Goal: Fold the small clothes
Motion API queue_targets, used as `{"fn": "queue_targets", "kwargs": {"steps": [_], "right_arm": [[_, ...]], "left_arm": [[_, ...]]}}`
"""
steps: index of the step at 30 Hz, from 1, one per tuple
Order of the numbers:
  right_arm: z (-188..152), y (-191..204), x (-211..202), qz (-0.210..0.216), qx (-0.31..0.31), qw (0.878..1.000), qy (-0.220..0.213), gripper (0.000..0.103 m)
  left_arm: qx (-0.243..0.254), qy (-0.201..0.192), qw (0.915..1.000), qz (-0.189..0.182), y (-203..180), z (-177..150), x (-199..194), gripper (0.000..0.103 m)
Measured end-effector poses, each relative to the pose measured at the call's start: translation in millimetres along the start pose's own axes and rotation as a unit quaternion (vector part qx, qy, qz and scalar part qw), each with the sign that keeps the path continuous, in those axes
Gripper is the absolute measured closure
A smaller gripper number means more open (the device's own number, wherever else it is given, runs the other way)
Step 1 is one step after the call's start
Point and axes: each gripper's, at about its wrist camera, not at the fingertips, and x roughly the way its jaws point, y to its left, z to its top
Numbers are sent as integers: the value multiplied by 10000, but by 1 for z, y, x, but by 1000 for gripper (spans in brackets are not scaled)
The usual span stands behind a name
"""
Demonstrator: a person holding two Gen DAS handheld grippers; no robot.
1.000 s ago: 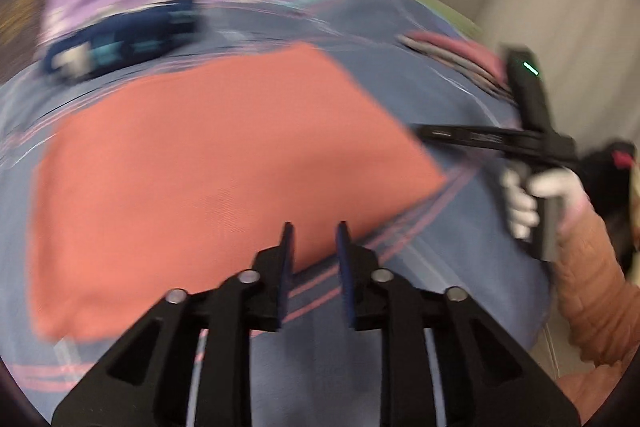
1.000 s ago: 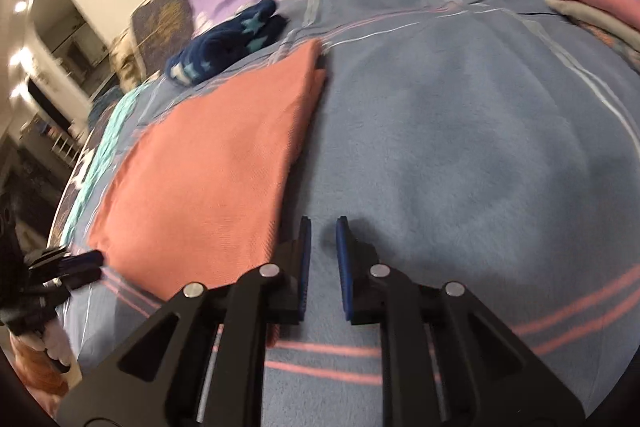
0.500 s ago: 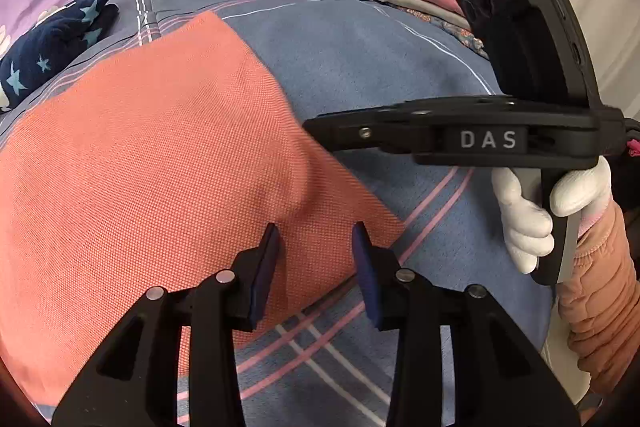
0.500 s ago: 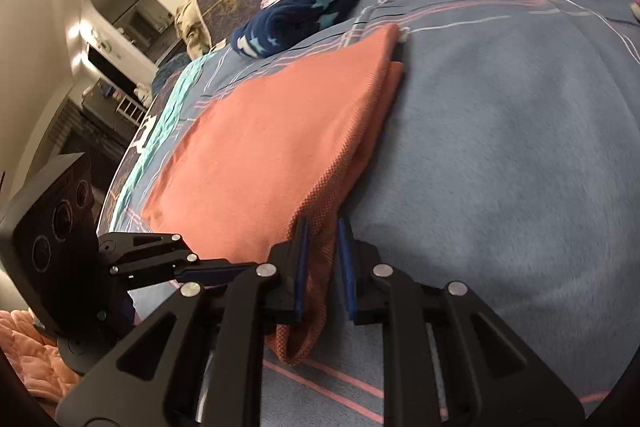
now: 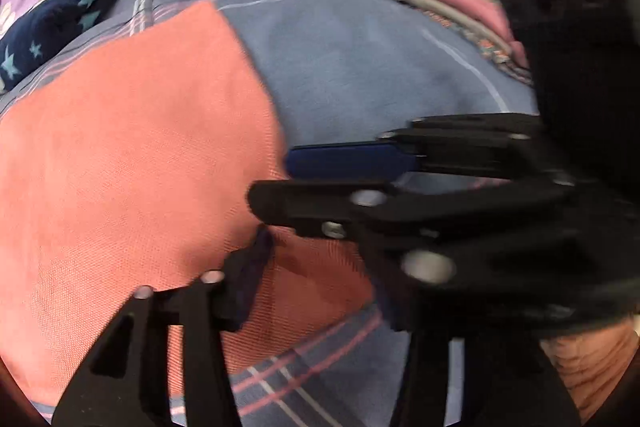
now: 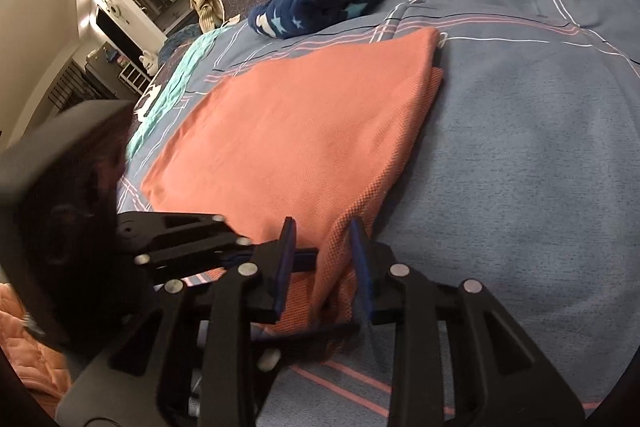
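dim warm light | fisheye edges | motion blur (left view)

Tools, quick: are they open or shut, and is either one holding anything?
Left tool: cannot be told; its tips are hidden behind the right one.
Right tool: open, its fingers on either side of the orange cloth corner, not clamped.

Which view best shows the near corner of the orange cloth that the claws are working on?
The right wrist view: sharp, with the orange cloth corner standing between the open right claw fingers. The left wrist view is blurred, and the right claw crosses in front, covering part of that corner.
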Motion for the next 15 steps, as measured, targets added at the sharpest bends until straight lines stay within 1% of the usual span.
{"fn": "queue_targets", "kwargs": {"steps": [1,3,4,5,7,11,13,15], "right_arm": [[1,0,-1,66,8,10000,-23,73],[2,-2,-5,176,88,9998,-92,74],[3,-5,-8,171,128,9997,-142,74],[4,-7,-11,104,145,9997,-190,74],[7,-14,-15,-86,254,9992,-288,74],[16,-36,-14,-515,640,9959,-384,74],[25,-48,-7,-619,806,9941,-370,74],[32,-55,1,-631,865,9937,-318,75]], "left_arm": [[-57,-7,10000,29,3,-1,1,71],[-50,-69,10000,50,7,-2,-1,79],[-78,-99,9999,-1,8,-3,-3,86],[-122,-113,9998,-69,11,-3,-4,91],[-177,-154,9996,-179,14,-6,-6,94],[-200,-205,9990,-351,14,-10,-8,96],[-231,-192,9986,-445,15,-12,-8,97],[-274,-199,9980,-536,16,-14,-8,97]]}}
